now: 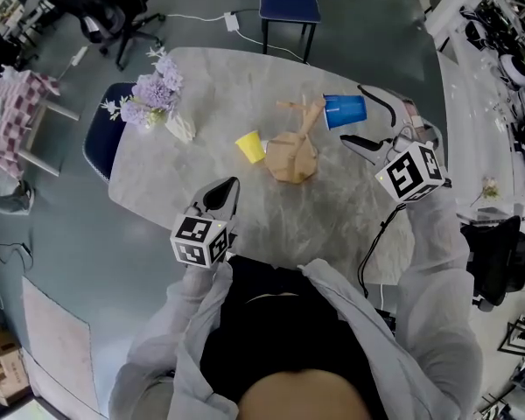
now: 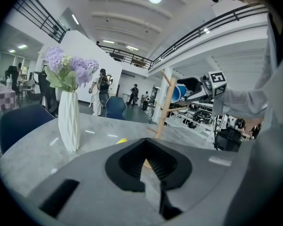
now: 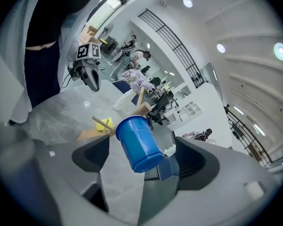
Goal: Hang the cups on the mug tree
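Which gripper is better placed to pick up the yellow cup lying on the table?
Left. The left gripper is empty and points toward the yellow cup; the right gripper stands open around the blue cup at the mug tree.

Sheer pale-grey sleeves (image 1: 433, 252), black top (image 1: 271, 322); grey left tongs (image 1: 231, 184) and right tongs (image 1: 352, 115) with black-and-white marker cubes (image 1: 200, 240).

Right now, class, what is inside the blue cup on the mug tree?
A wooden peg of the mug tree runs into the blue cup's mouth. Its tip and the rest of the inside are hidden by the cup's wall.
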Motion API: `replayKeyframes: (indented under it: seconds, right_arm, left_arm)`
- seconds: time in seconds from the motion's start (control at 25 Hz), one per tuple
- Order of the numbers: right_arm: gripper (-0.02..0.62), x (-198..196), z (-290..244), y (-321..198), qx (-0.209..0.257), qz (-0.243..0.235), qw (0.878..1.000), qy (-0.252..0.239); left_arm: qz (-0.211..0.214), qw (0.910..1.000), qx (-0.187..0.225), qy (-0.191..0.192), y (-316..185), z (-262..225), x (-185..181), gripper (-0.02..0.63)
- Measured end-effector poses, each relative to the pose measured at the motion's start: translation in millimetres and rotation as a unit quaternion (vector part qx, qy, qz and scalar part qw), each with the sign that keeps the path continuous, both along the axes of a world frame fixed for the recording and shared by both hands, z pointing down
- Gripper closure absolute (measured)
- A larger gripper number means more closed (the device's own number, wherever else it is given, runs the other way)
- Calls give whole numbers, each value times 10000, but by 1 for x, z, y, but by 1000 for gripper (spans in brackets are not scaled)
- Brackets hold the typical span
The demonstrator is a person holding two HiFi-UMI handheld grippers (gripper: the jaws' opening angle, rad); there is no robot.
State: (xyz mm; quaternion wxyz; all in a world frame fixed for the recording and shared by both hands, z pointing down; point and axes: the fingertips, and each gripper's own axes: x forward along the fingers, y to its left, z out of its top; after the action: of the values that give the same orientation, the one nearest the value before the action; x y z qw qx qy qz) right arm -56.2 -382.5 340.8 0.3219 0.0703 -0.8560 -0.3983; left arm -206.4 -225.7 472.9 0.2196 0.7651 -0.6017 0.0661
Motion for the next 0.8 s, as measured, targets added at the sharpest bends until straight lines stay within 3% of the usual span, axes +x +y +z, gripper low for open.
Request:
replayKeyframes:
  seconds: [0.16, 0.32, 0.48, 0.68, 0.8]
  right_arm:
    - [152, 11, -13, 2, -812, 621, 9907, -902]
    - [152, 33, -26, 8, -1708, 1264, 9562, -2014]
    - [152, 48, -17, 31, -1975, 1740, 9341, -2414]
    - [152, 52, -1, 65, -2639, 2316, 8741, -3356]
    - [152, 46, 18, 87, -2685, 2672, 8567, -3501]
  left_arm:
    - [112, 9999, 25, 0, 2, -1, -4, 604]
    - [261, 9997, 7, 38, 6, 3, -9, 604]
    - [515, 9987, -16, 52, 10, 7, -12, 603]
    - [869, 9962, 17, 83, 12, 9, -14, 603]
    - [1104, 9938, -22, 100, 16, 13, -18, 603]
